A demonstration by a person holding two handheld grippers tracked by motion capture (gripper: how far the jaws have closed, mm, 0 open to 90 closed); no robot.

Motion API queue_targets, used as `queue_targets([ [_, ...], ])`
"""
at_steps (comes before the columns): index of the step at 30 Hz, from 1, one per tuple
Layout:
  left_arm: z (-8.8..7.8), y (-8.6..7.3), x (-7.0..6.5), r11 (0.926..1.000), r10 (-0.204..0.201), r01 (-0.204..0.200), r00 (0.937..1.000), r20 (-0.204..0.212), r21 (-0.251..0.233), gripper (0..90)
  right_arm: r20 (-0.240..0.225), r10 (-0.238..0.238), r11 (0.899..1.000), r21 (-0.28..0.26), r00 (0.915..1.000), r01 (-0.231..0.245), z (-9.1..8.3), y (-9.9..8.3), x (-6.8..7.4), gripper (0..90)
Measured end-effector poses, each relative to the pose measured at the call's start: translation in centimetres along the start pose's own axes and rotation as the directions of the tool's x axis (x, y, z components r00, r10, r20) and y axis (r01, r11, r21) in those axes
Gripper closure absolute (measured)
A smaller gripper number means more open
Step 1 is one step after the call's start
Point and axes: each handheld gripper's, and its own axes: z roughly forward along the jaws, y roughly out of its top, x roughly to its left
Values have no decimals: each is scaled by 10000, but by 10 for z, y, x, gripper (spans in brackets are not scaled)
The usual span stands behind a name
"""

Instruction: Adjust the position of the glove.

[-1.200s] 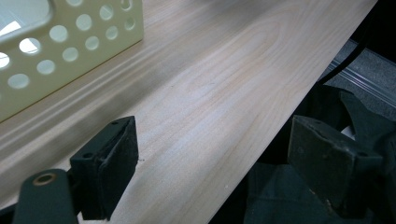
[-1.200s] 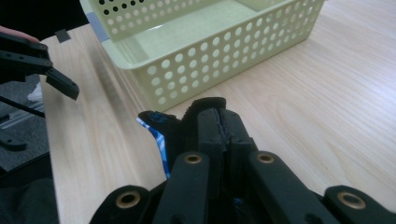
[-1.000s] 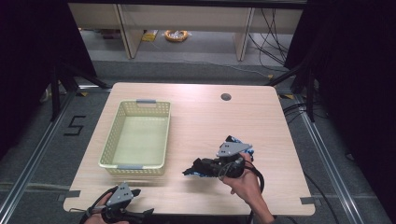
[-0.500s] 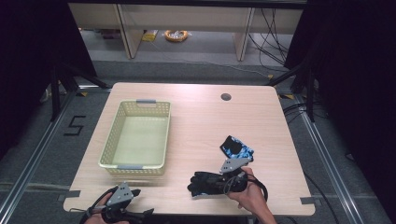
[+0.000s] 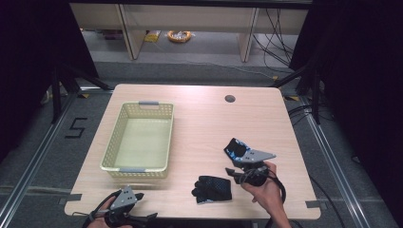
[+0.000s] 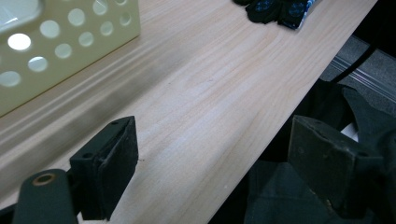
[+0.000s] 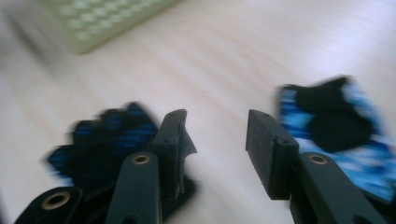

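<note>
High view: fixed overhead, looks forward and down, takes in the whole table (image 5: 199, 109). Left gripper view: sits low at the near table edge, close to the wood, faces across it. Right gripper view: low, close, blurred. All three share the basket (image 5: 139, 140) and the near glove (image 5: 212, 188).

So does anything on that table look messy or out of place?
Mildly: two gloves lie apart on the table, one black glove near the front edge, one blue-patterned glove further back, while the basket sits empty. Nothing is spilled or damaged.
</note>
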Motion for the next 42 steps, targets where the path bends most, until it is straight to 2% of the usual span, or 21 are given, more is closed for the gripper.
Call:
queue_targets([
  [1, 0, 0, -1, 9999, -91, 91, 10000, -3, 134, 155, 173, 523, 9984, 184, 9985, -526, -2, 0, -2, 589],
  [2, 3, 0, -2, 9998, -181, 181, 9998, -87, 0, 155, 506, 352, 9993, 111, 9981, -358, 0, -1, -14, 591],
  [3, 3, 0, 0, 9999, 128, -129, 9998, -160, -66, 155, 669, 558, 9980, 257, 9962, -577, 1, -1, -20, 591],
  [4, 3, 0, -1, 9998, -189, 190, 9998, -75, 87, 155, 893, 691, 9970, 281, 9936, -718, 4, -1, -26, 590],
  [6, 1, 0, 2, 9998, 144, -143, 9999, -70, 122, 155, 1016, 638, 9971, 359, 9928, -677, 11, -3, -37, 589],
  [7, 1, 0, 2, 9999, 122, -121, 9999, -95, 75, 155, 1079, 945, 9939, 462, 9897, -999, 13, -3, -39, 589],
  [8, 1, 0, 1, 10000, 53, -53, 10000, -61, 53, 155, 1063, 839, 9950, 447, 9908, -891, 17, -4, -43, 591],
  [10, 1, 0, 2, 10000, 79, -78, 9999, -66, 45, 155, 1034, 824, 9942, 611, 9912, -890, 22, -3, -46, 593],
  [11, 1, 0, 1, 10000, 70, -69, 10000, -65, 47, 155, 1021, 1138, 9893, 799, 9882, -1222, 24, -1, -45, 595],
  [18, 2, -1, -1, 9993, -253, 253, 9997, -10, -287, 155, 972, 1003, 9881, 1069, 9902, -1106, 39, 4, -52, 609],
  [20, 2, -1, -1, 9993, -257, 257, 9997, -9, -274, 155, 991, 776, 9936, 745, 9921, -851, 43, 3, -55, 623],
  [21, 2, -1, -1, 9993, -257, 257, 9997, -2, -269, 155, 871, 871, 9893, 1092, 9924, -965, 42, 4, -56, 630],
  [22, 2, -1, -2, 9990, -405, 406, 9992, 40, -190, 155, 974, 950, 9881, 1113, 9907, -1057, 42, 4, -57, 634],
  [24, 1, 0, 0, 10000, -44, 44, 10000, 6, -44, 155, 1128, 982, 9865, 1197, 9888, -1116, 40, 5, -60, 636],
  [27, 1, 0, -1, 9997, -238, 239, 9997, 30, -31, 155, 1511, 1019, 9884, 964, 9833, -1172, 38, 4, -68, 634],
  [29, 0, 1, 2, 9996, 243, -242, 9997, -72, 132, 155, 1669, 1157, 9863, 972, 9792, -1331, 37, 3, -73, 625],
  [31, 1, 1, 3, 9993, 368, -366, 9991, -188, 106, 155, 1934, 1389, 9812, 1059, 9712, -1615, 35, 4, -78, 623],
  [34, 1, 0, 2, 9997, 244, -244, 9996, -147, 39, 155, 2103, 1488, 9808, 933, 9662, -1713, 35, 6, -85, 620],
  [35, 2, 0, 0, 9998, -111, 112, 9999, 11, -136, 155, 2262, 1452, 9801, 1003, 9632, -1713, 35, 7, -87, 615],
  [39, 2, 0, -1, 9998, -182, 182, 9998, -6, -108, 155, 2315, 1273, 9820, 1070, 9645, -1554, 41, 6, -97, 604],
  [42, 2, 0, 0, 9998, -173, 173, 9998, -12, -118, 155, 2191, 1659, 9739, 1169, 9615, -1947, 45, 6, -99, 601],
])
